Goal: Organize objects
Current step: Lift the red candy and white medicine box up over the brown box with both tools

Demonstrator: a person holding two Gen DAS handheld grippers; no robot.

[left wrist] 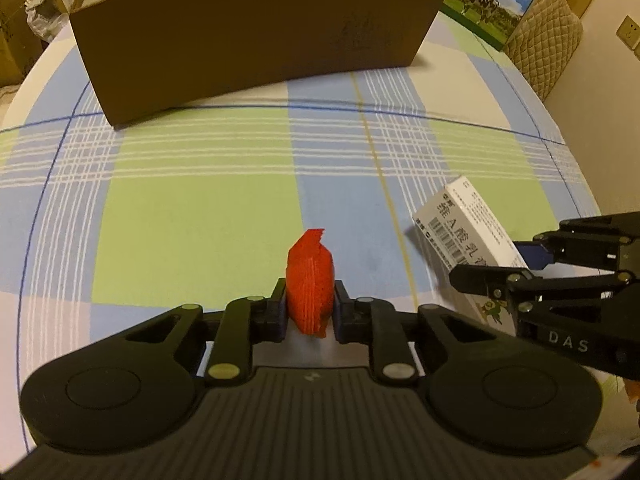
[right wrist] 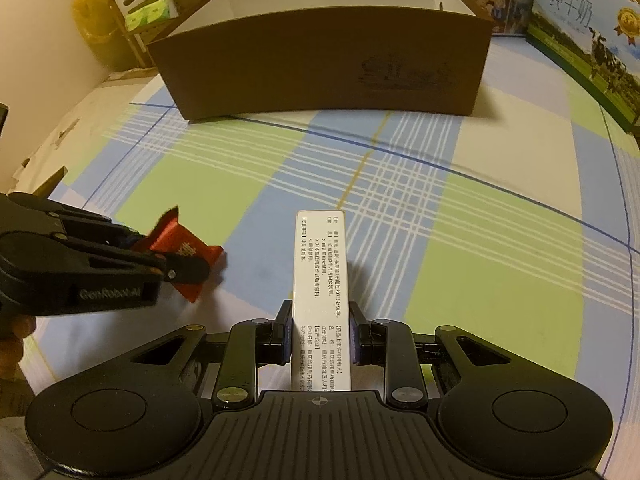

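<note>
My left gripper is shut on a small red packet, which stands on edge between the pads just above the checked tablecloth. The right wrist view shows that same red packet in the left gripper at the left side. My right gripper is shut on a long white medicine box printed with black text. In the left wrist view the white box sticks out of the right gripper at the right edge. An open brown cardboard box stands at the far side, apart from both grippers.
A milk carton case with a cow picture stands at the back right. Cardboard boxes and green packs sit on shelves at the back left. A quilted chair back is beyond the table's right edge. The table edge runs along the left.
</note>
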